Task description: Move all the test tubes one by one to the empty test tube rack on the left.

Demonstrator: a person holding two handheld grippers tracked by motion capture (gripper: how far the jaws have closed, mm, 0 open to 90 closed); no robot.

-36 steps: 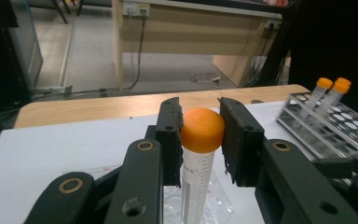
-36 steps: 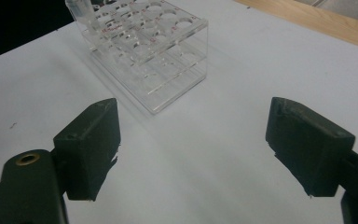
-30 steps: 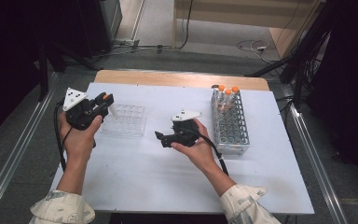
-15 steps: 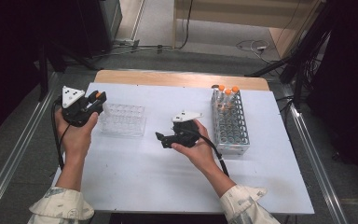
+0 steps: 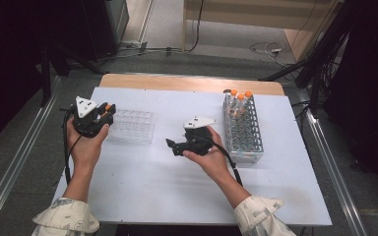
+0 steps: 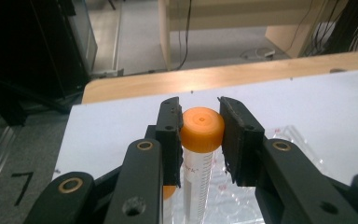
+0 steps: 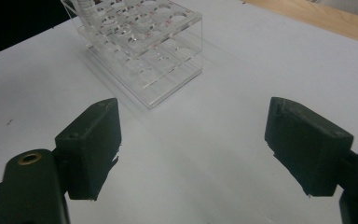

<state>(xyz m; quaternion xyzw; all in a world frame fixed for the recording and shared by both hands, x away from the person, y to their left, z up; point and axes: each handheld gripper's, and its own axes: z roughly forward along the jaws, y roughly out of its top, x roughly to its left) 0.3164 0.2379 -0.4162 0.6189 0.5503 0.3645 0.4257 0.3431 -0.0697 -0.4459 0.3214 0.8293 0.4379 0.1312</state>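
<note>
Left claw (image 6: 199,140) — jaws clamped on the orange cap of a tube (image 6: 196,165), one pad on each side of the cap. The tube is clear plastic with printed graduation marks and small red lettering down its barrel, too fine to read; it hangs upright below the cap, between the jaws. A second spot of orange shows low beside the left jaw, unclear what it is. In the high view the left claw (image 5: 104,112) sits at the left end of the clear well rack (image 5: 132,126), just over its near-left corner, with the tube's orange cap visible at the jaw tips.

Right claw (image 7: 193,149) — jaws wide apart, nothing between them, bare white worktop (image 7: 223,93) under the gap. It faces the clear well rack (image 7: 142,44), which lies well ahead of it. In the high view the right claw (image 5: 173,145) rests mid-worktop, pointing left toward that rack.

Tube rack (image 5: 242,129) — pale grid block, just beside the right hand on its right side; three orange-capped tubes (image 5: 240,96) stand at its far end.

Writing — a dark "7" marked on the floor (image 6: 21,179) at the worktop's left edge.
</note>
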